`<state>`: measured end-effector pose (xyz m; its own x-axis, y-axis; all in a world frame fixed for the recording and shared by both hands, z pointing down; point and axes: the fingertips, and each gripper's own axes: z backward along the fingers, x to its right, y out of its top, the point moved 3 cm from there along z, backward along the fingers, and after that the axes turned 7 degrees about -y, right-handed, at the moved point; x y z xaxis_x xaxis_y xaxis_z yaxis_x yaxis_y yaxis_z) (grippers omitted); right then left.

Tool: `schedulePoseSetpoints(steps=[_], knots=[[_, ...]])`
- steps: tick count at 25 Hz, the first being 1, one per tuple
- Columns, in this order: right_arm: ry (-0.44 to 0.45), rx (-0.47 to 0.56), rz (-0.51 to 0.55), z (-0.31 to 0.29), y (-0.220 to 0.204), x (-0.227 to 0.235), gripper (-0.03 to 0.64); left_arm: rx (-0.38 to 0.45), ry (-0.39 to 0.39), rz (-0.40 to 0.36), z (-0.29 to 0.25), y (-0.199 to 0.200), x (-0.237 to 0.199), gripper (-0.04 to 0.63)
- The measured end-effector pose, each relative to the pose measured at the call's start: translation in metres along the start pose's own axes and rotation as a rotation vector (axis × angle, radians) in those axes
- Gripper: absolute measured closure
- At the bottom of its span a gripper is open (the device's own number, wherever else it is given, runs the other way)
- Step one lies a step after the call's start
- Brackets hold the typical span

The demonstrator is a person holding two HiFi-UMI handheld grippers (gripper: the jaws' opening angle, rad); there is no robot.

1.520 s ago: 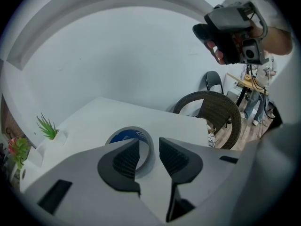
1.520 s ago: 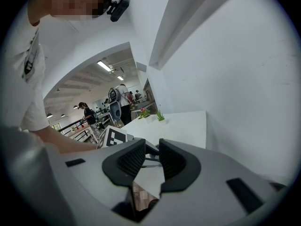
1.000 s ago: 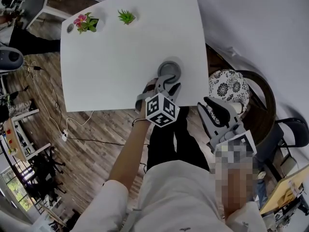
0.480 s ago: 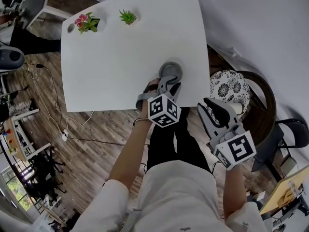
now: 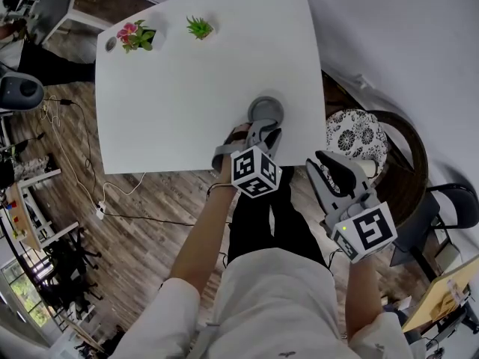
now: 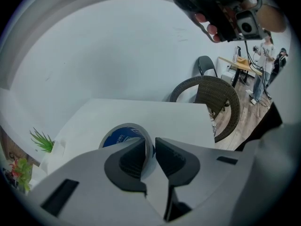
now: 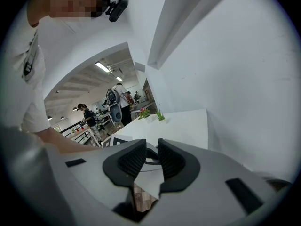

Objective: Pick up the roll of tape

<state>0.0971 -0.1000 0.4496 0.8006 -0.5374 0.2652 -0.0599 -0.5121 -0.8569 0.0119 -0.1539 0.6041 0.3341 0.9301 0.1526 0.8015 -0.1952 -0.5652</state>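
Sitting well beyond tape roll (image 5: 266, 111): plants (image 5: 199, 27)

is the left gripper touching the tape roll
Cannot tell. Left gripper view: the left gripper has just been closing its jaws around the tape roll wall; neither contact nor gap is plain.

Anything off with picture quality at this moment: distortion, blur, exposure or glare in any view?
Head view: heavy fisheye, so the table edges bow; the light is even and the roll of tape is sharp. Left gripper view: black vignette in the corners, the tape slightly soft up close. Right gripper view: same vignette, bright ceiling lights far back, no glare on the white wall.
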Motion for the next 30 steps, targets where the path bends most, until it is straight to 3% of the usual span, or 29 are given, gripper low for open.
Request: schedulePoseSetpoints(steps=[30], knots=[[0.007, 0.037, 0.02, 0.002, 0.016, -0.008, 0.534, -0.026, 0.008, -0.04, 0.016, -0.002, 0.001, 0.535]])
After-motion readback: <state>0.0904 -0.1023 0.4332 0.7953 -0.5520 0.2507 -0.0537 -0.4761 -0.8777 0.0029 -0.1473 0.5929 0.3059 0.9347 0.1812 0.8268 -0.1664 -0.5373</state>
